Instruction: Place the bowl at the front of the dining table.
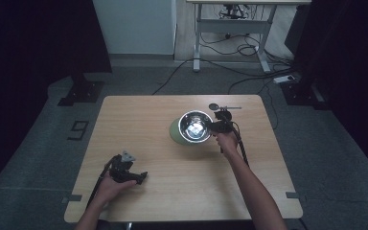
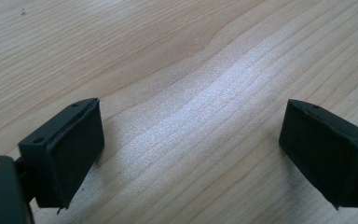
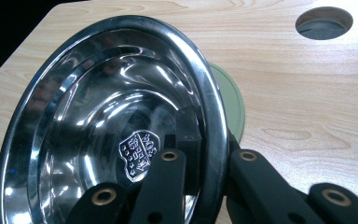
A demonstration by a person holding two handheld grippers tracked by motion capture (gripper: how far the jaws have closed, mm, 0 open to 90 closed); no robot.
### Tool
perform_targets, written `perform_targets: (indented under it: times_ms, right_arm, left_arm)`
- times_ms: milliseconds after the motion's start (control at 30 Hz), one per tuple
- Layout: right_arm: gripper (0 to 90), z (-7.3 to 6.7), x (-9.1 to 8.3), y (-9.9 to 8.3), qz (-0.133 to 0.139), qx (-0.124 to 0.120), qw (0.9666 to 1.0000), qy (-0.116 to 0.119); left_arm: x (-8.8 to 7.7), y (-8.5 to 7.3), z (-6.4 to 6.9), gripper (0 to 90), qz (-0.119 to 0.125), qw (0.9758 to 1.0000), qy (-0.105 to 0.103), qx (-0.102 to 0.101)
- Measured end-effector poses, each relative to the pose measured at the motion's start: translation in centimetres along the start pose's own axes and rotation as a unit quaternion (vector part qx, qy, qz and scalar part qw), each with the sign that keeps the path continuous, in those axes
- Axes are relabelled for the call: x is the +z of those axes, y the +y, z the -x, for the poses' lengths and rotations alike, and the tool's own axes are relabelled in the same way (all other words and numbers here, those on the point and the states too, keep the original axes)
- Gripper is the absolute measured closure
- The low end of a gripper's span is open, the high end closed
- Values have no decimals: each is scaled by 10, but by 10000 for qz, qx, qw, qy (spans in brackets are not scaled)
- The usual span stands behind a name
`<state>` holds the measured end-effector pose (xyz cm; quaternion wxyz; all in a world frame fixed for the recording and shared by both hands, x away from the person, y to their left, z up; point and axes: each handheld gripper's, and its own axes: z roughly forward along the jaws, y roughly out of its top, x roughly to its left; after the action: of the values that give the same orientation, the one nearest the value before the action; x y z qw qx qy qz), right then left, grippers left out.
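Observation:
A shiny steel bowl (image 1: 195, 126) is in the right half of the wooden table (image 1: 139, 124), over a green plate (image 1: 174, 132) that peeks out at its left. My right gripper (image 1: 214, 127) is shut on the bowl's right rim. In the right gripper view, one jaw lies inside the bowl (image 3: 98, 116) and one outside the rim, with the gripper (image 3: 209, 172) pinching it. The bowl stands tilted, and the green plate (image 3: 230, 102) shows behind it. My left gripper (image 1: 143, 177) rests near the front left of the table, open, and nothing is between the jaws of this gripper (image 2: 191, 154).
A round hole (image 1: 213, 106) is cut in the tabletop just behind the bowl, also seen as a hole (image 3: 324, 22) in the right gripper view. Beyond the table stand a desk frame (image 1: 197, 43) and loose cables (image 1: 249, 48) on the floor.

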<state>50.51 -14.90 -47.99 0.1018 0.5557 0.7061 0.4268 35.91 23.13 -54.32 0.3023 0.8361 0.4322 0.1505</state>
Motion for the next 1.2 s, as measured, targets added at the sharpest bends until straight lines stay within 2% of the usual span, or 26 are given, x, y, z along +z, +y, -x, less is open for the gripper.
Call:
perform_targets:
  times_ms: [333,667,1200]
  right_arm:
    - [873,2,9,0,-45,75,10000,-41]
    - [873,-4,16,8,-32,55,10000,-2]
    - [873,-1,33,3,-125,203,9997,26]
  left_arm:
    - [0,0,0,64,3,10000,-3,2]
    - [0,0,0,65,3,10000,-6,5]
    - [0,0,0,64,1,10000,-9,10]
